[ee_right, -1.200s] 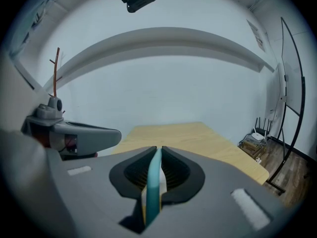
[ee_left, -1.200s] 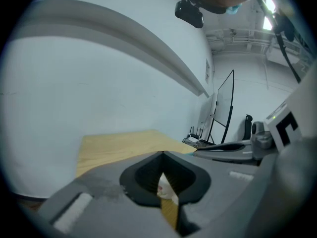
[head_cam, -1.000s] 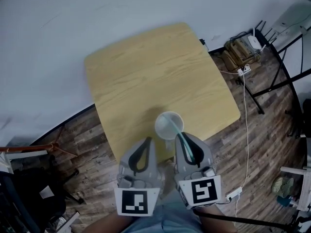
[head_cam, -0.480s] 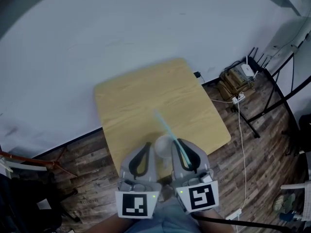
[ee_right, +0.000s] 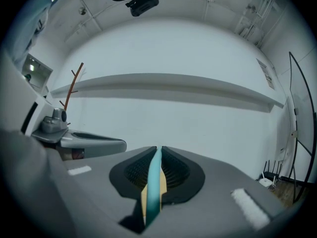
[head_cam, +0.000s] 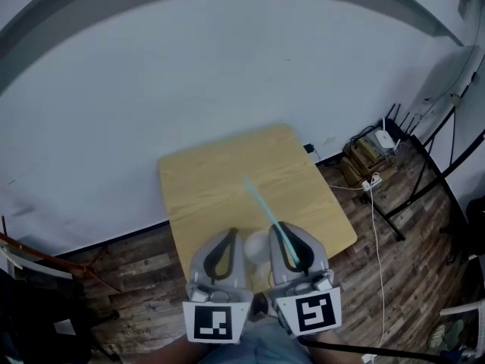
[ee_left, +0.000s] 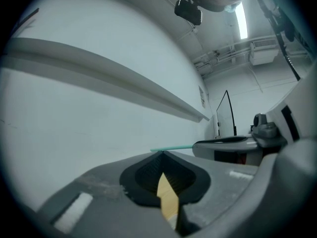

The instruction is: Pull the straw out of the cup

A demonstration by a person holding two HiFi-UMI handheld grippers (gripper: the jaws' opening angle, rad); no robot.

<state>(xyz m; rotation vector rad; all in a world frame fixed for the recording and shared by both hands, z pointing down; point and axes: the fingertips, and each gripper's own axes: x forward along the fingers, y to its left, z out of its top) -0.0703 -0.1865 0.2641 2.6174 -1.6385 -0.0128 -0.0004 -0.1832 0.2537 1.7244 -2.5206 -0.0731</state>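
My right gripper [head_cam: 280, 227], low and right of centre in the head view, is clamped on the straw [head_cam: 259, 199]. In its own view the teal tube runs up between the pads, pinched at the tips. The straw's free end sticks out toward the middle of the frame, over the table [head_cam: 212, 184] and past the cup [head_cam: 256, 247]. The cup shows pale in the gap between my two grippers, low centre. My left gripper [head_cam: 231, 233], just left of it, has its jaws together at the tips, holding nothing.
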